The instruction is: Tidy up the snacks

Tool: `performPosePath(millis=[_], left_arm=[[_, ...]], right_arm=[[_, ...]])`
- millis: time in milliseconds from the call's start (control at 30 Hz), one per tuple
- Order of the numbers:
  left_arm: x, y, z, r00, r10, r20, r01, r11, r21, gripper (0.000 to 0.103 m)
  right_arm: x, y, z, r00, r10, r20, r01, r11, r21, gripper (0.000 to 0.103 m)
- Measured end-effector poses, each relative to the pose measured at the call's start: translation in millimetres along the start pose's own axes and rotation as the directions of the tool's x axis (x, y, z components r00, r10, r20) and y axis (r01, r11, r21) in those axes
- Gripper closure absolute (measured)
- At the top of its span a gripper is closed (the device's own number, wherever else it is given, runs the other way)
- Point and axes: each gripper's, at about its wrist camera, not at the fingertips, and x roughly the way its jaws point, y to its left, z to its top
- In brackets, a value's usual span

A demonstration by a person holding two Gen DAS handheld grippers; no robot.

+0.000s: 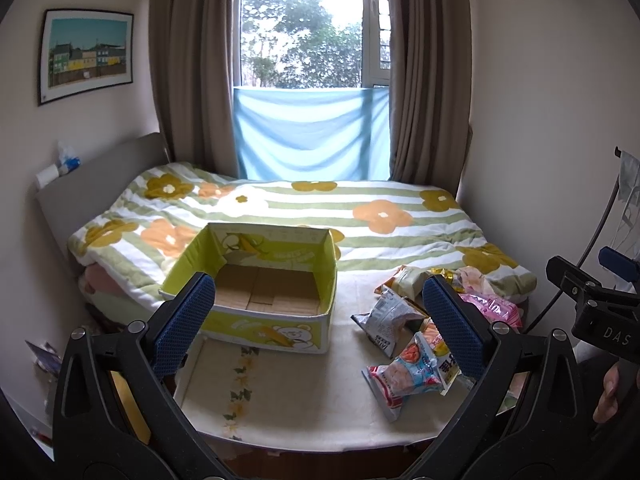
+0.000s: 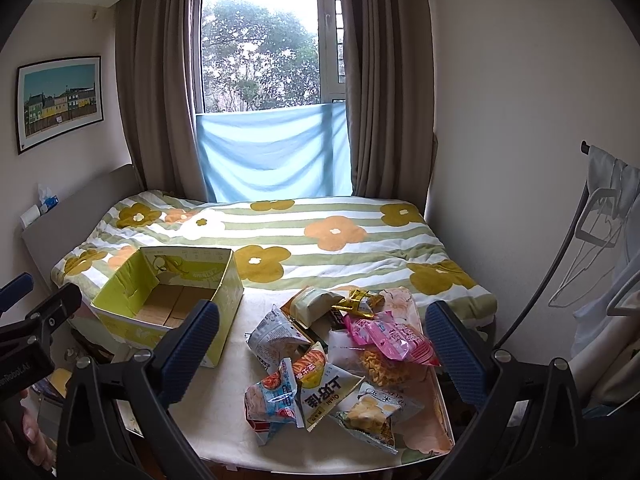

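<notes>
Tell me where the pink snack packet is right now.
In the right wrist view, the crinkled pink plastic snack packet lies on the pile's right side, atop a clear bag of yellow noodle snacks, just below a gold foil wrapper.

Flowered quilt [image 1: 360, 216], framed picture [image 1: 86, 56]

Cardboard box [image 2: 168, 312]: open-topped, unobstructed from above. Bare table [image 1: 304, 392] strip separates it from heaped snack packets [image 2: 340, 364].

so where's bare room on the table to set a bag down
Free: the cloth strip between the box and the near table edge, and the box's empty floor. Crowded: the right side, under the snack pile.
</notes>
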Motion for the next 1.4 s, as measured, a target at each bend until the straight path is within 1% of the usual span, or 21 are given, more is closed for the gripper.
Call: performPosePath(millis=[1400], left_arm=[[-0.4, -0.2, 0.1, 1.000, -0.006, -0.004, 0.006, 1.000, 0.000, 0.000]], right_arm=[[-3.1, 3.1, -2.4, 1.000, -0.001, 0.001, 0.001, 1.000, -0.004, 0.000]])
